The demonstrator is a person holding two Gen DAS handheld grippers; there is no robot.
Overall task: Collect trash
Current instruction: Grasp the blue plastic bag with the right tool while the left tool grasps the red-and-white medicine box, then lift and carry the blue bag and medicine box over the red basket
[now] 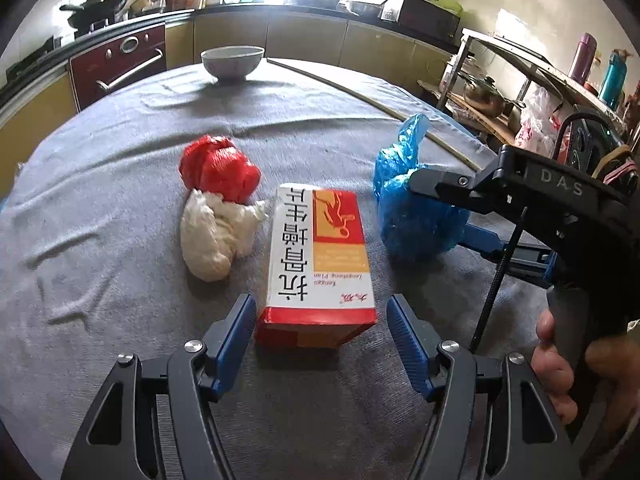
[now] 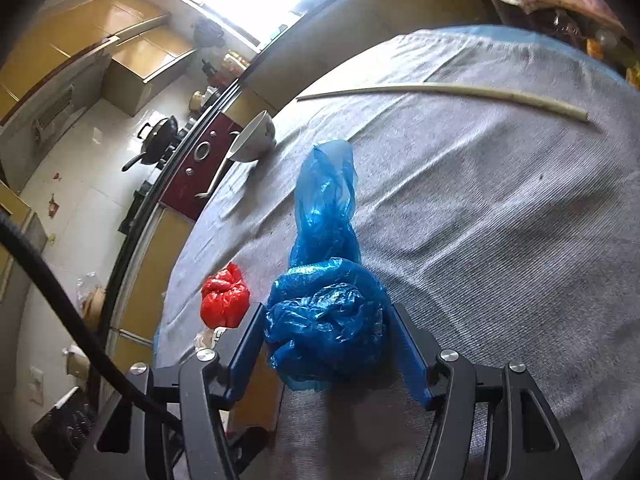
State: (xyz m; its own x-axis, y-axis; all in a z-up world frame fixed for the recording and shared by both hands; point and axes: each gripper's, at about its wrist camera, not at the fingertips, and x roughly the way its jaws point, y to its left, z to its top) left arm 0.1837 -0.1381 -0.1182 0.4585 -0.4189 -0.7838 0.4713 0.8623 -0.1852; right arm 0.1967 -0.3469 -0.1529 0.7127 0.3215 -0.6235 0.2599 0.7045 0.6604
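Observation:
A red, white and orange medicine box (image 1: 320, 264) lies on the grey cloth, its near end between the open fingers of my left gripper (image 1: 320, 320). A red plastic bag (image 1: 218, 168) and a crumpled white tissue (image 1: 214, 232) lie to its left. A blue plastic bag (image 1: 412, 208) lies to its right. My right gripper (image 2: 326, 344) has its fingers on both sides of the blue bag (image 2: 328, 320), touching it. The red bag (image 2: 224, 296) shows left of it in the right wrist view.
A white bowl (image 1: 232, 62) stands at the far side of the cloth-covered table (image 1: 100, 208). A long thin stick (image 1: 360, 92) lies along the far right edge. Kitchen counters, a stove and a cluttered metal rack (image 1: 520, 80) surround the table.

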